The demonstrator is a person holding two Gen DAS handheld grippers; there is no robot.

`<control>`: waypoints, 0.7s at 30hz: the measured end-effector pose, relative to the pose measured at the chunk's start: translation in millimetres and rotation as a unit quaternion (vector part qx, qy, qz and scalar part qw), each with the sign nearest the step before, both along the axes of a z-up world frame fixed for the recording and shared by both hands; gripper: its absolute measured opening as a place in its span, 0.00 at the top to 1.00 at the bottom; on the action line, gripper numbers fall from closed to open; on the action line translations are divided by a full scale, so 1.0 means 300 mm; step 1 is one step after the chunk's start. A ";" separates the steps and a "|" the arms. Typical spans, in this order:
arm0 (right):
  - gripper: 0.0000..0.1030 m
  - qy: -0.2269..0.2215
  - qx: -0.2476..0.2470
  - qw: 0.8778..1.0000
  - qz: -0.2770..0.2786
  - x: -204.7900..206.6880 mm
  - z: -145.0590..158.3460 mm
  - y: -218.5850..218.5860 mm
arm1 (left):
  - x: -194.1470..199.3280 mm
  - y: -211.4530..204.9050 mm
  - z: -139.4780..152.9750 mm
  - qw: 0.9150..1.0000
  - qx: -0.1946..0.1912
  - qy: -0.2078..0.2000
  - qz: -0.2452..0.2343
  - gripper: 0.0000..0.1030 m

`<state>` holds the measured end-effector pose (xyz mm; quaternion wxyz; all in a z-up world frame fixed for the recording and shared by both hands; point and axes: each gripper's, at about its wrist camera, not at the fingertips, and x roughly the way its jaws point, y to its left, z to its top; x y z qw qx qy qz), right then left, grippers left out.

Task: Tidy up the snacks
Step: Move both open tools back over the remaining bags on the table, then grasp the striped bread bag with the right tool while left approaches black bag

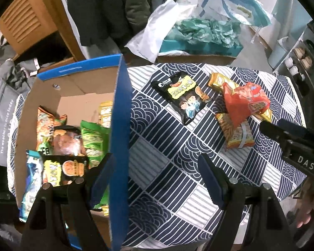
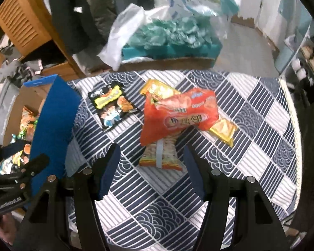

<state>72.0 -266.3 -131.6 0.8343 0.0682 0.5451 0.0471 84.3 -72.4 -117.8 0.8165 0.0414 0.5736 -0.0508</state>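
A cardboard box with blue outer walls stands at the table's left and holds several snack packs. My left gripper hangs open above the box's right wall, one finger over the box and the other over the cloth, with nothing held. On the tablecloth lie a black snack pack, a red pack, a gold pack and an orange pack partly under the red one. My right gripper is open, its tips on either side of the orange pack's near end, pads not pressing it.
The table wears a navy and white patterned cloth. Behind it sit a teal box of crumpled green plastic and a white plastic bag. A wooden cabinet and dark hanging coats stand at the back left.
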 end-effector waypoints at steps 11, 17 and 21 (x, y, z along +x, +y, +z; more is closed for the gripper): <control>0.39 0.052 0.021 0.998 -0.014 0.086 -0.176 -0.033 | 0.117 -0.021 -0.133 0.998 -0.009 0.037 0.043 0.21; 0.39 0.065 0.010 0.998 -0.014 0.119 -0.234 -0.030 | 0.157 -0.066 -0.164 0.999 0.014 0.031 0.038 0.21; 0.39 0.071 0.002 0.997 -0.008 0.137 -0.268 -0.018 | 0.182 -0.078 -0.177 0.998 0.018 0.033 0.045 0.21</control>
